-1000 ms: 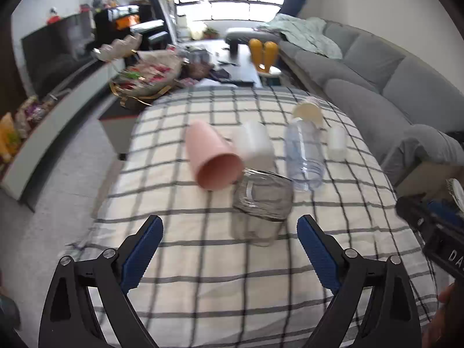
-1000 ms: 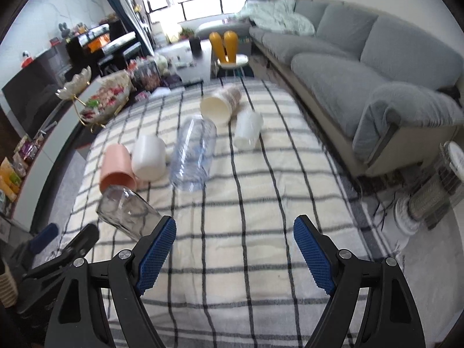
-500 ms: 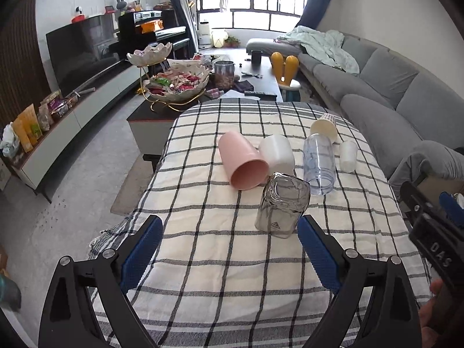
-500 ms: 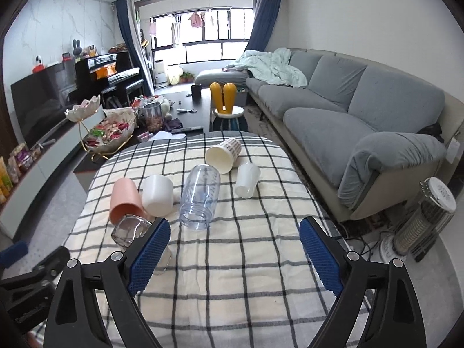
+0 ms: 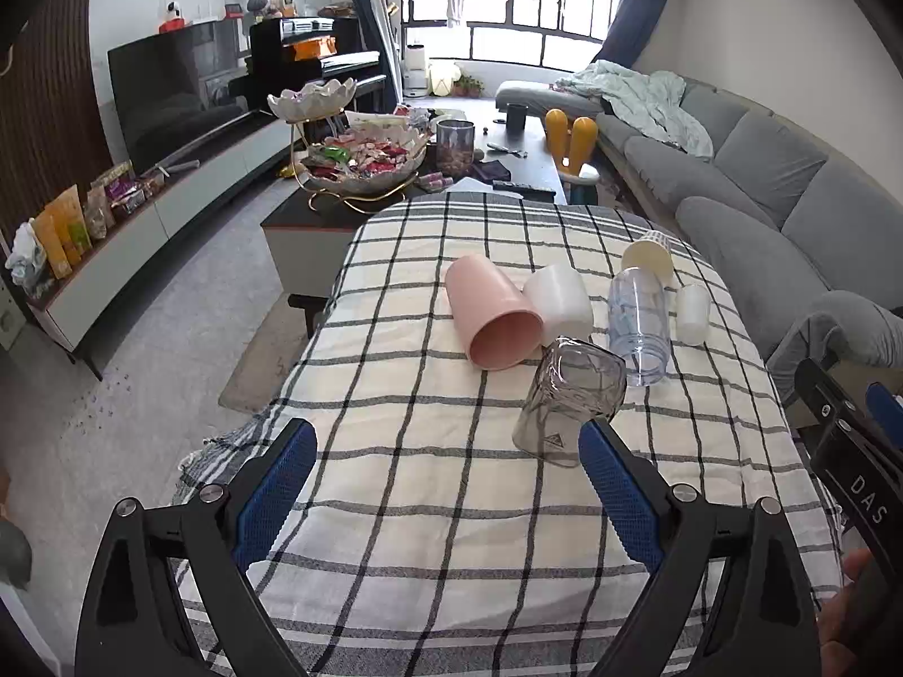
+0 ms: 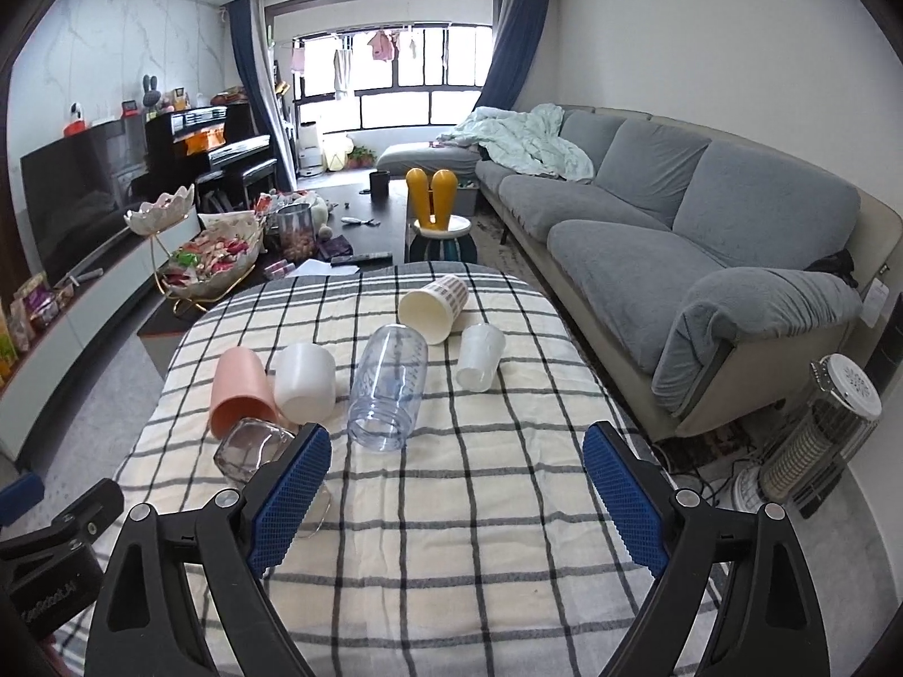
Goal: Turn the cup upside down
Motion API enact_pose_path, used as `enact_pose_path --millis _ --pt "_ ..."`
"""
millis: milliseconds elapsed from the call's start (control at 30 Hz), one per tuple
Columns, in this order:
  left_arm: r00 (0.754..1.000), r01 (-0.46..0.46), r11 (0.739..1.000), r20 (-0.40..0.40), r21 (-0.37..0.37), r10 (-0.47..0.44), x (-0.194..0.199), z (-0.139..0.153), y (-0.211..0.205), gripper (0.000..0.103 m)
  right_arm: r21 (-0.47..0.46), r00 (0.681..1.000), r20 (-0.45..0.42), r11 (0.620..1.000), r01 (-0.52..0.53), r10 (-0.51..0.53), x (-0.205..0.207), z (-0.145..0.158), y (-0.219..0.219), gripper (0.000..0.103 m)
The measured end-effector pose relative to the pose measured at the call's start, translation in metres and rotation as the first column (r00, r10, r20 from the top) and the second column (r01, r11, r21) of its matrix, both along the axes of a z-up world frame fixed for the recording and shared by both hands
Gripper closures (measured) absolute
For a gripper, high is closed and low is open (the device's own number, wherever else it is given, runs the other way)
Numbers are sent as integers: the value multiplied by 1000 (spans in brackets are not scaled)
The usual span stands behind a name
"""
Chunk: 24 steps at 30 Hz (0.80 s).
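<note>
A smoky clear glass cup (image 5: 570, 400) stands mouth-down on the checked tablecloth (image 5: 429, 468), with its base up and leaning slightly. It also shows in the right wrist view (image 6: 251, 448), partly behind my right gripper's left finger. My left gripper (image 5: 446, 499) is open and empty, pulled back near the table's front; its right finger is just below the cup. My right gripper (image 6: 457, 499) is open and empty, to the right of the cup.
Lying on their sides behind the glass cup are a pink cup (image 5: 494, 313), a white cup (image 5: 559, 299), a clear plastic bottle (image 5: 638, 324), a small white cup (image 5: 693, 313) and a paper cup (image 5: 649, 256). A grey sofa (image 6: 705, 242) runs along the right. A heater (image 6: 829, 434) stands on the floor.
Both grippers have pulled back and risen away from the table. The glass cup, close between the left fingers a second ago, now stands farther off, free of both grippers.
</note>
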<state>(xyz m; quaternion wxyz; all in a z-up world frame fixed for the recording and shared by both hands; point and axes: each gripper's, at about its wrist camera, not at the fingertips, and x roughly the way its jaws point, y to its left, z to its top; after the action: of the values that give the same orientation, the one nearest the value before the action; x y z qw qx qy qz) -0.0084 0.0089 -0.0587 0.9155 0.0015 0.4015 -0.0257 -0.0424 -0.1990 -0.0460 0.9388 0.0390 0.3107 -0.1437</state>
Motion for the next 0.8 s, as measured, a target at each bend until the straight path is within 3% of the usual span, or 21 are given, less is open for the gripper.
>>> enact_pose_path --millis 800 --pt "1000 0 1000 4 7 0 2 -1 1 7 4 1000 -4 1000 -4 4 -1 1 4 12"
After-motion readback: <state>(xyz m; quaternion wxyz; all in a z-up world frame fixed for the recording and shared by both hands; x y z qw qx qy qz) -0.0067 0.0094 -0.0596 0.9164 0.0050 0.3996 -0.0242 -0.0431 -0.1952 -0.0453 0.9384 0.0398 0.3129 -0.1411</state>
